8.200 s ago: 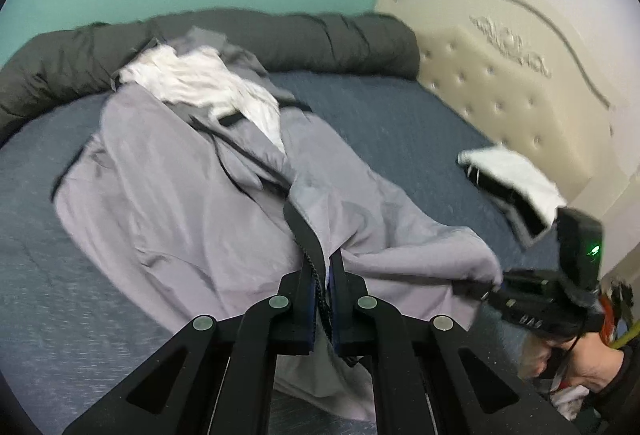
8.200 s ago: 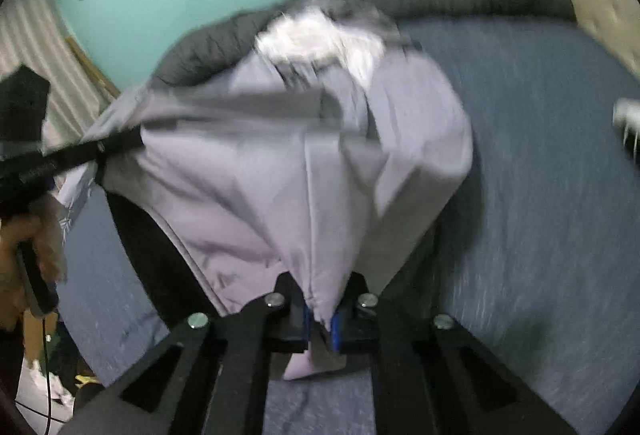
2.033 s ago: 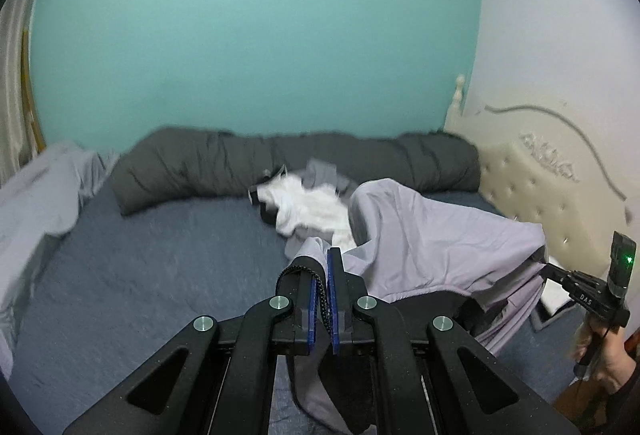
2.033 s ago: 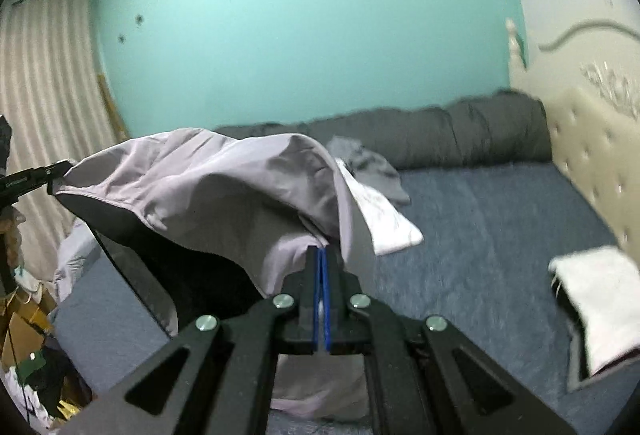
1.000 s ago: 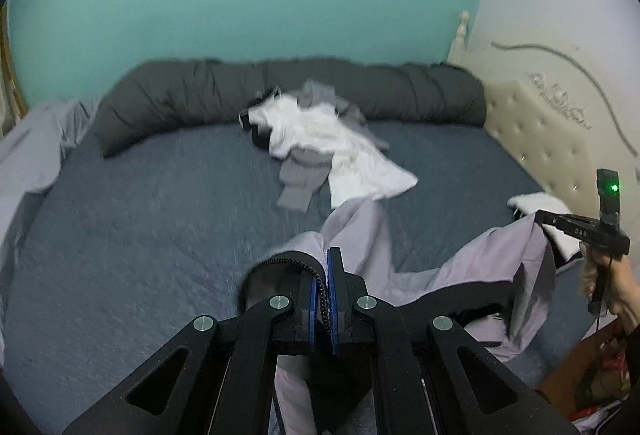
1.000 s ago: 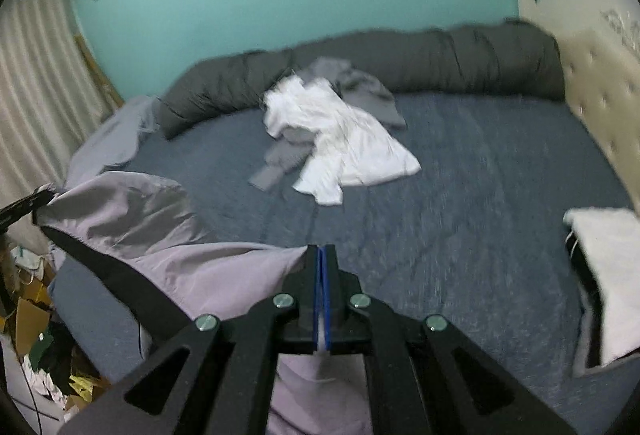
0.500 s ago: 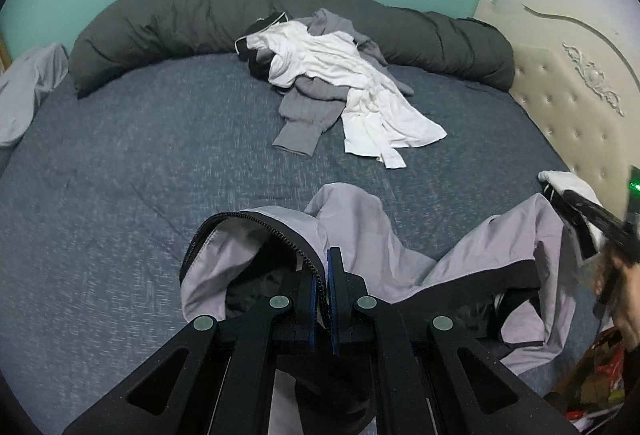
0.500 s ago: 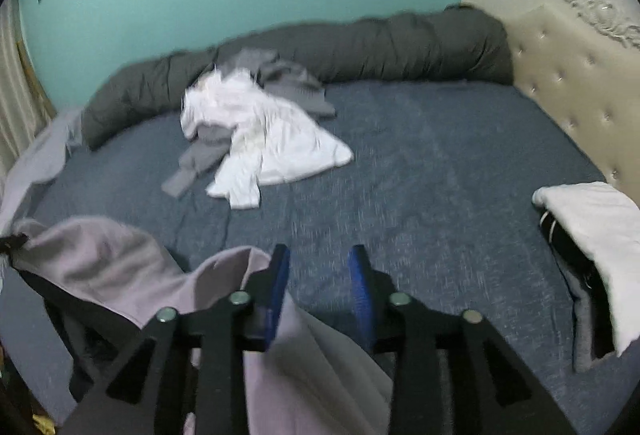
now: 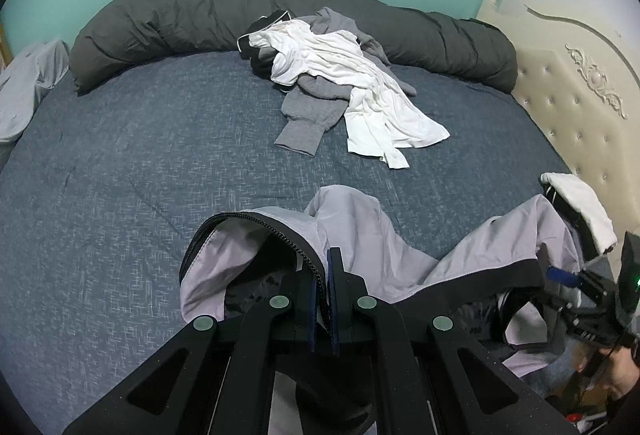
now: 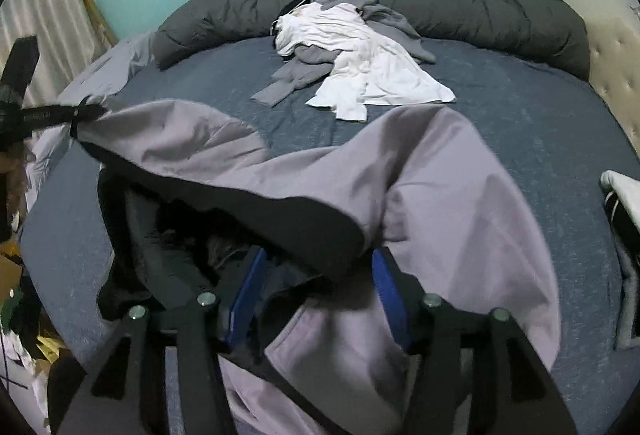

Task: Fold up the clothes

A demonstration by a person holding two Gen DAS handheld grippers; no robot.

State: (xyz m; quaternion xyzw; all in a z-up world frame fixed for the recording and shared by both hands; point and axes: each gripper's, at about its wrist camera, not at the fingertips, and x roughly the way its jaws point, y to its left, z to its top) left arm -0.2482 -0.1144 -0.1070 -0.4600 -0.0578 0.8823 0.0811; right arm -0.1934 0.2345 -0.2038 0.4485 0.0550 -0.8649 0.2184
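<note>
Now one lilac zip-up jacket with black lining (image 9: pixel 384 235) sprawls on the blue bed (image 9: pixel 160 155); left gripper (image 9: pixel 323 275) pinches its zipper edge, right gripper (image 10: pixel 318 271) spread apart over it.

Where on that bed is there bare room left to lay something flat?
The widest bare stretch of blue bedspread lies between the dark rolled duvet, the white-and-grey clothes pile and the lilac jacket. A second patch runs between that pile and the cream headboard. The near edge is crowded by the jacket and a folded white garment.
</note>
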